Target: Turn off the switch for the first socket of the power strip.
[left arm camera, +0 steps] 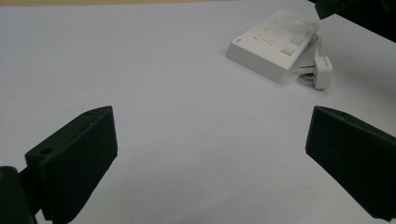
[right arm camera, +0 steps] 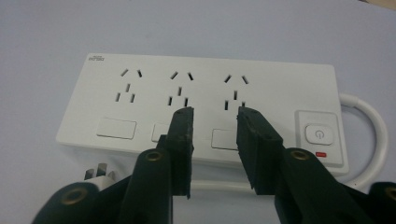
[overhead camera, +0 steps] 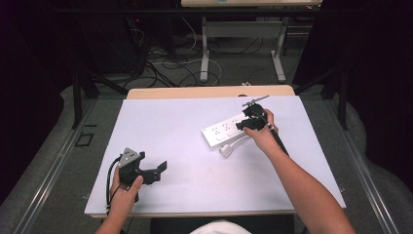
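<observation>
A white power strip (overhead camera: 225,130) lies on the white-covered bench (overhead camera: 185,122), right of centre, with its white plug (overhead camera: 227,150) just beside its near edge. The right gripper (overhead camera: 242,125) is positioned over the strip's right end. The left gripper (overhead camera: 159,171), jaws spread apart, is held at the near left, well apart from the strip.

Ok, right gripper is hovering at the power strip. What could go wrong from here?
1. The right gripper has its jaws only partly open, narrower than the power strip; closing now might just nudge it.
2. The plug and cable lie loose beside the strip and could drag or snag if it moves.
3. The left gripper is far off, so nothing steadies the strip.
</observation>
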Available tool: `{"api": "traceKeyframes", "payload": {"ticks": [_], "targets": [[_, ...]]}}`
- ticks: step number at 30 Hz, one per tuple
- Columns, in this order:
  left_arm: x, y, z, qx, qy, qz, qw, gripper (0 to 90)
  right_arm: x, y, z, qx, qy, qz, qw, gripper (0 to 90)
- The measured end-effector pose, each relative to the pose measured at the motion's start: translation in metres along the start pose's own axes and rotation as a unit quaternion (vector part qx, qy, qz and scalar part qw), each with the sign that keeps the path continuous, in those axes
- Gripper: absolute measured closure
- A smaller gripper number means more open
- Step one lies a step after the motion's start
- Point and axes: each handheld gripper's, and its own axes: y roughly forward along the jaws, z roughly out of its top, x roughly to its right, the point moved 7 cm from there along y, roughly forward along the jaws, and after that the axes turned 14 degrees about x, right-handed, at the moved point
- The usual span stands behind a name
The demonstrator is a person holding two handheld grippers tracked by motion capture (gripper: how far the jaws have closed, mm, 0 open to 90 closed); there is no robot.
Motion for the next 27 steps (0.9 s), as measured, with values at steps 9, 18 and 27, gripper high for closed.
{"api": "traceKeyframes", "payload": {"ticks": [9, 18, 27], "targets": [[0.000, 0.000, 0.000, -0.001, 0.000, 0.001, 1.0000, 2.0, -0.001, -0.010, 0.001, 0.000, 0.001, 0.008, 1.0000, 51.2], [0.000, 0.000, -0.001, -0.002, -0.001, 0.002, 1.0000, 2.1, -0.003, -0.027, -0.001, -0.010, -0.021, 0.028, 0.9993, 48.2], [0.000, 0.000, -0.001, -0.003, -0.001, 0.002, 1.0000, 2.1, -0.007, -0.048, -0.006, -0.001, -0.019, 0.041, 0.9990, 41.8]]}}
